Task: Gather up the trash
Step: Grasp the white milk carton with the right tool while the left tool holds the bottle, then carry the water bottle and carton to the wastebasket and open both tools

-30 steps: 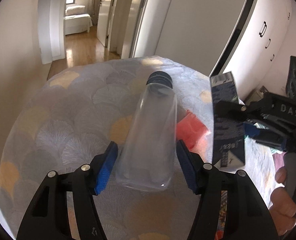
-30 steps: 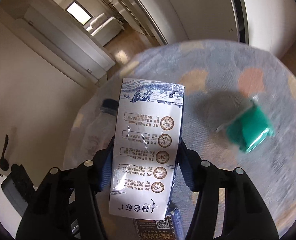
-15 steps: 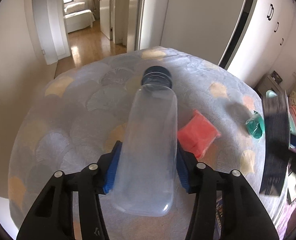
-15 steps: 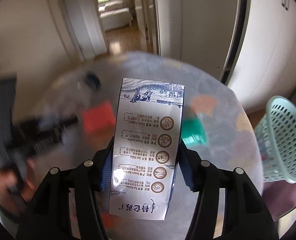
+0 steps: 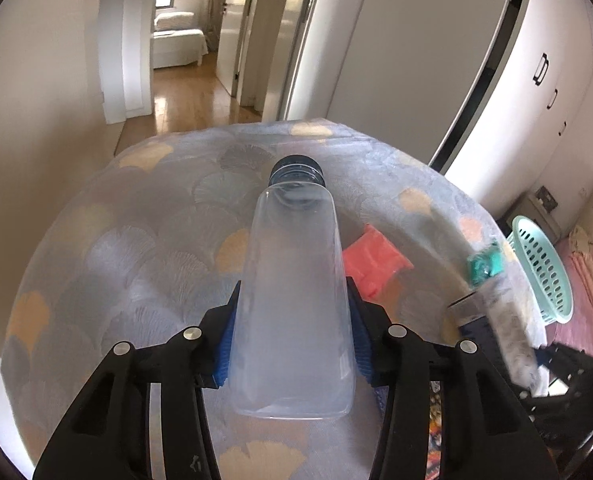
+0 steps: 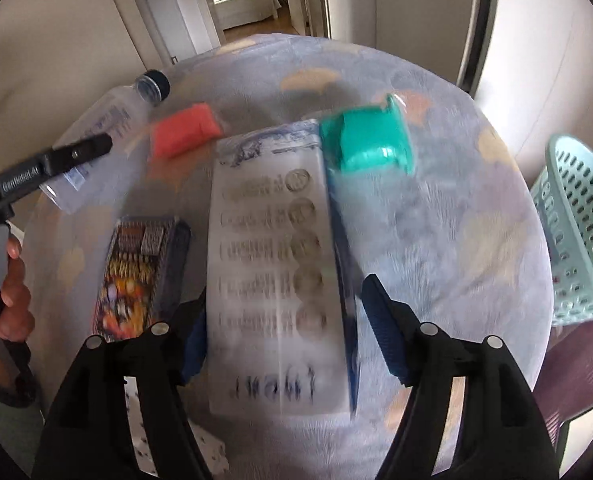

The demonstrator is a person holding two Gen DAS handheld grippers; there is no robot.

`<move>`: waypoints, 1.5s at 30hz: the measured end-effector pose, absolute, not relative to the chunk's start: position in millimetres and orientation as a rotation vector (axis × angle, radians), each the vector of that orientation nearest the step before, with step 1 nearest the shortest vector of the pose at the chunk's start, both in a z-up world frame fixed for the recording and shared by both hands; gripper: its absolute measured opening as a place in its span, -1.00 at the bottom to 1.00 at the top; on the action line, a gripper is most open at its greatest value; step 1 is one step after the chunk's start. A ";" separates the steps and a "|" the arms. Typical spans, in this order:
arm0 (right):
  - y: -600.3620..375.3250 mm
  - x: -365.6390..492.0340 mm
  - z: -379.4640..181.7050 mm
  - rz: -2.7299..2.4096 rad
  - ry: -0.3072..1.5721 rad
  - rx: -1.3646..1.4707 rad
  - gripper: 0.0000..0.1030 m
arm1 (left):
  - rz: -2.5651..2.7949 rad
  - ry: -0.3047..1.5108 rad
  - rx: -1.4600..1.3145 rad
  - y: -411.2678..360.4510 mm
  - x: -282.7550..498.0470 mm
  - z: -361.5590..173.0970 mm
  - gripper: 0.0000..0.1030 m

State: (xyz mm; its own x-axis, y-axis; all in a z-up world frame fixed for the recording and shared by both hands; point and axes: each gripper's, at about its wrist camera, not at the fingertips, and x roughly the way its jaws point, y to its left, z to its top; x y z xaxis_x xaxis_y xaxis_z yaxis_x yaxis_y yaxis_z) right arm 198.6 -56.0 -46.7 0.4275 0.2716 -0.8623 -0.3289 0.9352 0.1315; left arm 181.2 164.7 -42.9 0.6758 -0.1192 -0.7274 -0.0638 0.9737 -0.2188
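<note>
Now left claw [image 5: 292, 336] pinching clear bottle [image 5: 294, 304], cap pointing away, right claw [image 6: 286, 332] spread around carton [image 6: 276, 280]

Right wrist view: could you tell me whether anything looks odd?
Yes: the carton hangs loose and blurred between the jaws of the right gripper, which have just been opening, over the table rather than the basket.

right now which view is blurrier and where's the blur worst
The right wrist view is blurrier: the carton between the fingers is smeared, its print unreadable, and the green packet streaks. The left wrist view is mostly sharp, the clear bottle crisp; only the carton at its right edge blurs.
</note>
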 end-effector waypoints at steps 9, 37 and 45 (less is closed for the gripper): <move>-67.1 176.7 -48.2 0.390 1.005 -0.047 0.08 | -0.089 0.778 -0.238 139.6 171.4 -21.9 -0.14; -278.2 139.1 71.5 0.005 0.634 0.196 0.06 | -0.482 0.633 -0.054 -100.8 201.3 88.3 -0.14; -341.2 159.7 65.2 -0.144 0.622 0.291 0.06 | -0.557 0.698 -0.033 -170.0 239.8 71.3 -0.14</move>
